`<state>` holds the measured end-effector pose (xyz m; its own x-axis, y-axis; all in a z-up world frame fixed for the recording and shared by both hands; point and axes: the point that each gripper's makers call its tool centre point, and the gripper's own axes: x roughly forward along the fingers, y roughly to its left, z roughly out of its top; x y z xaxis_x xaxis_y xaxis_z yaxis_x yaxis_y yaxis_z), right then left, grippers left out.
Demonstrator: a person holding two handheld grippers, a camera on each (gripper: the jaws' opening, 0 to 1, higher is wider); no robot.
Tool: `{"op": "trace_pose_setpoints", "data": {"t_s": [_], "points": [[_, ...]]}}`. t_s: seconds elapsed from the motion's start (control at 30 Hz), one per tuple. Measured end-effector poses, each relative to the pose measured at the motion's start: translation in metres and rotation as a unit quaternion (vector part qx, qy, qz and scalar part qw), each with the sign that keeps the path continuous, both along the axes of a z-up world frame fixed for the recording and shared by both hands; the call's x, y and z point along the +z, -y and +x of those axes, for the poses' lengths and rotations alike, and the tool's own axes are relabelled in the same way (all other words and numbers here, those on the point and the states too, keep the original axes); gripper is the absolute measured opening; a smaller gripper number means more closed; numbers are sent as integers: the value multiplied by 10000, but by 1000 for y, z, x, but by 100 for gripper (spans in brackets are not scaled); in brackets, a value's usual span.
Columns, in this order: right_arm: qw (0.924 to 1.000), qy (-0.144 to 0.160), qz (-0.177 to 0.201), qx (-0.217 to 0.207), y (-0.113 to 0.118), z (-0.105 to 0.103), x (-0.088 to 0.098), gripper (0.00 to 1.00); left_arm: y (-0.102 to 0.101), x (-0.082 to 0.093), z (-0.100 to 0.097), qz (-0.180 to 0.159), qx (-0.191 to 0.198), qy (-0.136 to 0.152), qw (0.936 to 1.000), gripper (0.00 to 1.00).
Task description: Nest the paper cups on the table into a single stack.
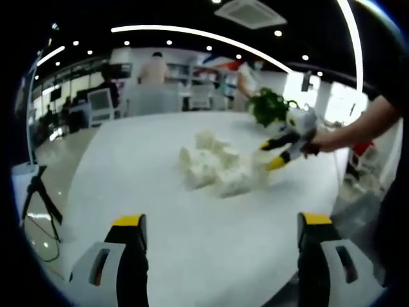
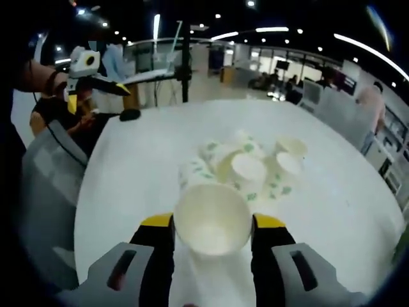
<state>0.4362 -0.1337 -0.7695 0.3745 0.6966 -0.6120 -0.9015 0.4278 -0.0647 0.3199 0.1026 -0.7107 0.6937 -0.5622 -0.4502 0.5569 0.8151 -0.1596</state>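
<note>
Several white paper cups with green print lie tipped in a loose pile (image 1: 214, 167) near the middle of the round white table (image 1: 128, 166). My left gripper (image 1: 221, 224) stands open over the near part of the table, well short of the pile, with nothing between its jaws. My right gripper (image 2: 213, 222) is shut on one paper cup (image 2: 212, 220), whose open mouth faces the camera; the rest of the pile (image 2: 252, 166) lies just beyond it. In the left gripper view the right gripper (image 1: 273, 155), held by a hand, reaches the pile's right side. The left gripper (image 2: 86, 75) hangs far off at upper left in the right gripper view.
A green plant (image 1: 268, 105) stands at the table's far edge. A tripod (image 1: 38, 192) is on the floor to the left. People and desks fill the background. A small black object (image 2: 130, 115) lies by the table's far-left rim. Bare tabletop (image 2: 345, 192) surrounds the pile.
</note>
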Motion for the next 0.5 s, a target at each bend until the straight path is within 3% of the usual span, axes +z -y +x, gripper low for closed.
{"op": "trace_pose_setpoints", "data": {"t_s": [0.5], "points": [[9983,364,423,153,-14,-41,44,44,-2,0,-6,22,-69,-35,10000,97]]}}
